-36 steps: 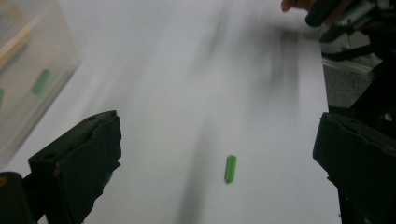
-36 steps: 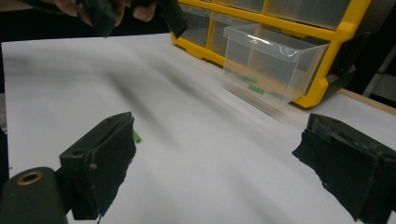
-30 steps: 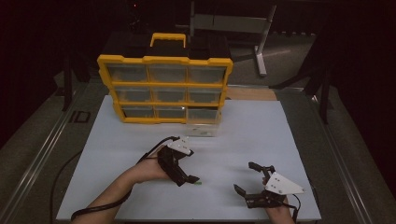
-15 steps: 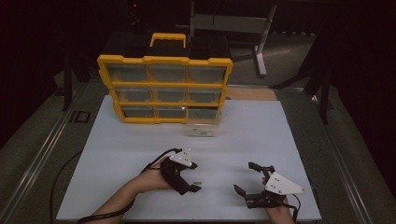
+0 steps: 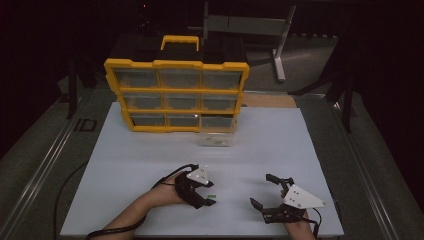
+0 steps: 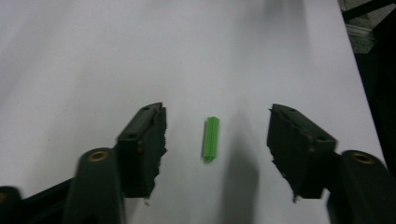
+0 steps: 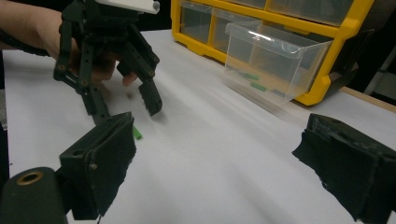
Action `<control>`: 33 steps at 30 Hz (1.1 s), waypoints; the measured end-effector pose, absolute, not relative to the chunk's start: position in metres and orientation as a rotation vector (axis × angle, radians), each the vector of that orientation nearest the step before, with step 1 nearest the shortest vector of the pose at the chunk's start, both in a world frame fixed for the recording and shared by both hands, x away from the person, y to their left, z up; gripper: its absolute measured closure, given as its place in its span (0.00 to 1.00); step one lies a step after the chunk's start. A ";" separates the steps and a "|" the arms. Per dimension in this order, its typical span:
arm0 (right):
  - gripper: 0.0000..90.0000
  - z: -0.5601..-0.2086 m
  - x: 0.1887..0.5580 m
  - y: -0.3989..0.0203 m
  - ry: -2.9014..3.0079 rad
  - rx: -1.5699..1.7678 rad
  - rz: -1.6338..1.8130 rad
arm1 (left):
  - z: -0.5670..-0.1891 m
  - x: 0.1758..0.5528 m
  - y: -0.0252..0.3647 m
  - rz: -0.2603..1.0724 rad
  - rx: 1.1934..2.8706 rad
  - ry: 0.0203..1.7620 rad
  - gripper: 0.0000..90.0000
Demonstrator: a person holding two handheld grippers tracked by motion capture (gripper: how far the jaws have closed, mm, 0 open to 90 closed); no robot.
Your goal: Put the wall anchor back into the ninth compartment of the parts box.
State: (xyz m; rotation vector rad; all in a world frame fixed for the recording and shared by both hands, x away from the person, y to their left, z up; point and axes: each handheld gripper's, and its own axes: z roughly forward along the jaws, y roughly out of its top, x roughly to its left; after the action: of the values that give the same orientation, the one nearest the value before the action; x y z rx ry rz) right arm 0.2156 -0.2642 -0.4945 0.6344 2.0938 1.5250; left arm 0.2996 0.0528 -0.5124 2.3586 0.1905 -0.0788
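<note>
A small green plastic plug (image 6: pixel 211 138) lies flat on the white table top (image 5: pixel 150 160). My left gripper (image 6: pixel 217 111) is lowered over it with one jaw on each side. The jaws have just been closing, and a gap remains between each pad and the plug. From above, the left gripper (image 5: pixel 209 193) sits at the front middle with the green plug (image 5: pixel 212 197) at its tips. My right gripper (image 5: pixel 262 190) rests open at the front right with nothing between its jaws. The right gripper view shows the left gripper (image 7: pixel 127 109) standing over the plug (image 7: pixel 137 133).
A yellow drawer organiser (image 5: pixel 175 95) with a black top stands at the back of the table. One clear drawer (image 5: pixel 216 135) is pulled out at its bottom right, with green pieces (image 7: pixel 254 86) inside. Dark metal frames surround the table.
The left gripper has sunk to the table and shifted toward the front edge, and its jaws have narrowed around the green plug. The right gripper has stayed in place.
</note>
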 end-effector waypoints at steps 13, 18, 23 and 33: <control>0.11 -0.495 0.216 -0.264 2.094 0.634 1.520 | -0.517 0.299 0.050 -0.021 2.385 0.183 0.72; 0.11 -0.495 0.216 -0.264 2.096 0.633 1.515 | -0.516 0.295 0.047 -0.008 2.403 0.160 0.78; 0.11 -0.495 0.216 -0.264 2.097 0.634 1.514 | -0.516 0.293 0.045 -0.002 2.407 0.148 0.83; 0.11 -0.495 0.216 -0.264 2.098 0.634 1.513 | -0.514 0.295 0.042 -0.054 2.422 0.146 0.94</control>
State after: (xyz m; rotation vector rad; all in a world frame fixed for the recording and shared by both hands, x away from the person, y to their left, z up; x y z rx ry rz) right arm 0.2157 -0.2635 -0.4948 0.6342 2.0980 1.5132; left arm 0.2951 0.0425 -0.5144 2.4221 0.1463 -0.0537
